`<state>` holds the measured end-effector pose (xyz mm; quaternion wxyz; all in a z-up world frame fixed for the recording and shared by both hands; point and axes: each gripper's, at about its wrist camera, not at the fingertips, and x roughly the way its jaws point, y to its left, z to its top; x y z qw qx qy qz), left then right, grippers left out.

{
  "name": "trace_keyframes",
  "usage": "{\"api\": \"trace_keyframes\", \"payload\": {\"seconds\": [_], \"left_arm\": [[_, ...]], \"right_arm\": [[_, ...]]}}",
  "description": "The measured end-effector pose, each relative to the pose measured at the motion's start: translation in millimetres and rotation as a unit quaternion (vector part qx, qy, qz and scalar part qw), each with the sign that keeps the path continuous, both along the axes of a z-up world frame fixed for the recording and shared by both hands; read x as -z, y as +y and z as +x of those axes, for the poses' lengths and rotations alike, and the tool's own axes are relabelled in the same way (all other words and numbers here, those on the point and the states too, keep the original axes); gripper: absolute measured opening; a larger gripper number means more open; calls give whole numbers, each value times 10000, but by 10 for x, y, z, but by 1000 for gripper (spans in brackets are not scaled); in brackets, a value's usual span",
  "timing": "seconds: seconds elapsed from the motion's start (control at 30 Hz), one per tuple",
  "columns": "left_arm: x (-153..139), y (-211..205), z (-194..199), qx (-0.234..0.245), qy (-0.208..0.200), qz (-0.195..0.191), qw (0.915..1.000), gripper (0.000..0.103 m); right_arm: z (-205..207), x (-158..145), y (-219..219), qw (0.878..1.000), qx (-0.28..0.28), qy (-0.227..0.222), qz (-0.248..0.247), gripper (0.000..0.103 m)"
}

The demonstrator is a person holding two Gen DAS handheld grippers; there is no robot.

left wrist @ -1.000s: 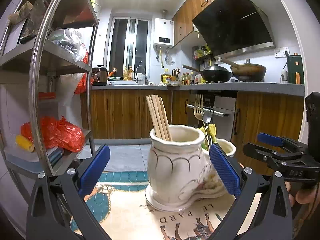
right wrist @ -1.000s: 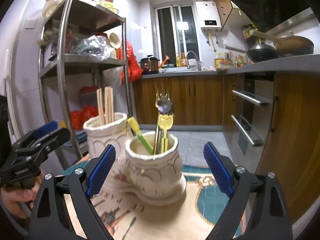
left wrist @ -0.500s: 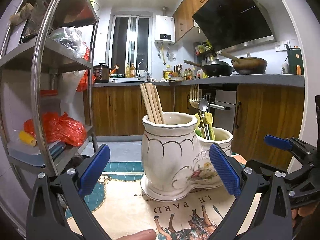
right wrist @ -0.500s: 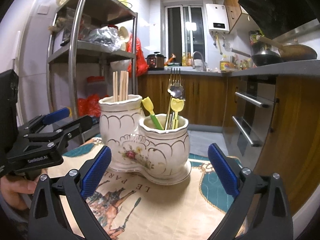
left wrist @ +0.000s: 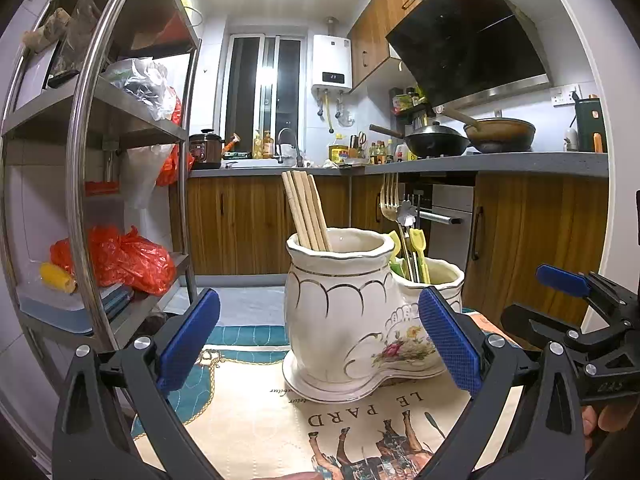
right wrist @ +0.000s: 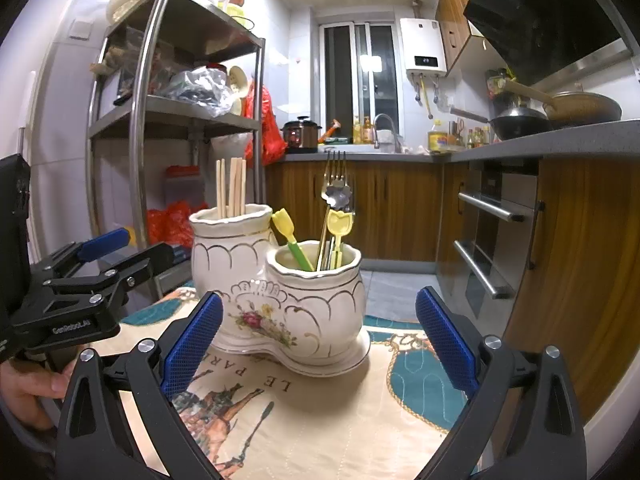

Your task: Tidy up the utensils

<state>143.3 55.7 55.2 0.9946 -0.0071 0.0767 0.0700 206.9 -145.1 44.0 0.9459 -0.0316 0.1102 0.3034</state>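
A white ceramic double utensil holder [left wrist: 352,320] stands on a printed tablecloth [left wrist: 256,420]; it also shows in the right wrist view [right wrist: 280,296]. Wooden chopsticks [left wrist: 306,212] stand in its taller pot, also seen from the right [right wrist: 232,188]. Forks, a flower-headed spoon and yellow-topped utensils [right wrist: 334,216] stand in the lower pot. My left gripper [left wrist: 320,344] is open and empty, a little back from the holder. My right gripper [right wrist: 318,344] is open and empty, also back from it. Each gripper appears in the other's view, the right one [left wrist: 576,312] and the left one [right wrist: 88,276].
A steel shelf rack [left wrist: 80,184] with red bags and boxes stands left of the table. Wooden kitchen cabinets [left wrist: 248,224] and an oven [right wrist: 492,240] lie behind and to the right. The tablecloth edge [right wrist: 460,412] is near on the right.
Both grippers have pulled back and lowered, so the holder looks smaller and sits farther off. Both stay open and empty.
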Motion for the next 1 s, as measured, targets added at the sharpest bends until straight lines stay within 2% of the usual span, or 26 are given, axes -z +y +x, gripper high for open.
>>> {"api": "trace_keyframes", "payload": {"seconds": [1.0], "left_arm": [[-24, -48, -2, 39, 17, 11, 10000, 98]], "right_arm": [[-7, -6, 2, 10000, -11, 30, -26, 97]]}}
